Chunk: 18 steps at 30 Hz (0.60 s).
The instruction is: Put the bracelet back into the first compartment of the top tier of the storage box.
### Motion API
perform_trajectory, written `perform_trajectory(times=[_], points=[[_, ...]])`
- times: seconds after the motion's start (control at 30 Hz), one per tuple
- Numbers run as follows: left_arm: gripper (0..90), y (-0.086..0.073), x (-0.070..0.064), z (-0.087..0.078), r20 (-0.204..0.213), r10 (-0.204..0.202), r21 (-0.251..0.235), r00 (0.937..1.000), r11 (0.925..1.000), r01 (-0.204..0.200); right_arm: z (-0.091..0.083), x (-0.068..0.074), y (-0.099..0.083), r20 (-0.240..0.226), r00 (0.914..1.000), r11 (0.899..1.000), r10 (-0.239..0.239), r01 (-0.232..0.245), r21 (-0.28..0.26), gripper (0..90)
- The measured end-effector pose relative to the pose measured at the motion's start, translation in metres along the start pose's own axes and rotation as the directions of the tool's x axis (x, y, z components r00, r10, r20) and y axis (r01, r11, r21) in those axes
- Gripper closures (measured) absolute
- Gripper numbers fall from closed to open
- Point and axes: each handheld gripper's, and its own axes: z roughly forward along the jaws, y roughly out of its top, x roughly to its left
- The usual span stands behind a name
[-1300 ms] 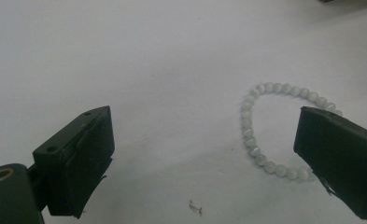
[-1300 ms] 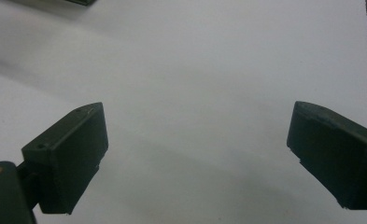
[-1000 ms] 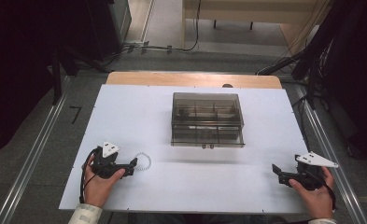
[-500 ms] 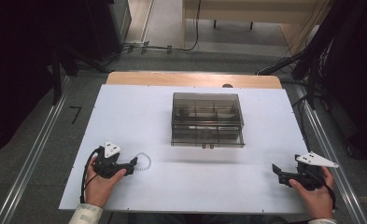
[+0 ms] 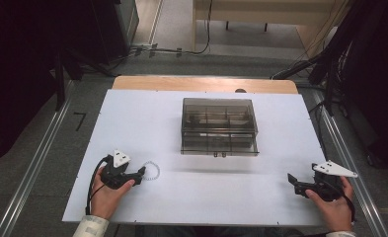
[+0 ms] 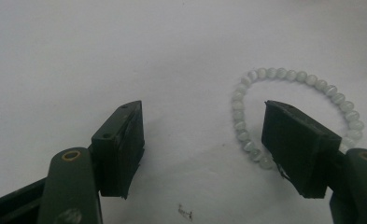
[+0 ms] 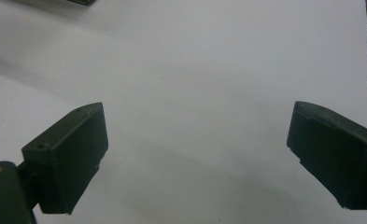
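A ring of small pale green beads, a bracelet (image 6: 293, 107), lies flat on the white table top (image 5: 201, 192) near the front left corner. The left gripper (image 6: 204, 140) sits low over it with its two black jaws wide apart; one jaw stands inside the ring and the other outside, so one side of the beads is between them. It looks ready to pinch. To do this well, the jaws should close slowly so the beads do not roll away. The right gripper (image 7: 195, 154) waits near the front right corner, jaws wide apart and holding nothing. A see-through grey plastic box (image 5: 219, 126) sits in the middle of the table.
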Motion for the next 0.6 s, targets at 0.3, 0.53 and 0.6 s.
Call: perform_trajectory(times=[0.3,0.53,0.6], points=[[33.7,0.0014,-0.0013,-0.0004,0.001,-0.005,0.014,1.0,0.9999,0.005,0.0,-0.0003,0.0,0.002,1.0,1.0,-0.005,0.005,0.004,3.7],[36.2,0.0017,-0.0028,-0.0007,0.001,0.005,0.014,1.0,0.9999,-0.005,0.0004,-0.0001,0.0,0.001,1.0,1.0,-0.008,0.008,0.004,3.7],[38.7,0.0021,-0.004,-0.0007,0.0,0.007,0.014,1.0,0.9999,-0.007,0.0006,0.0001,0.0,0.001,1.0,1.0,-0.007,0.007,0.005,3.7]])
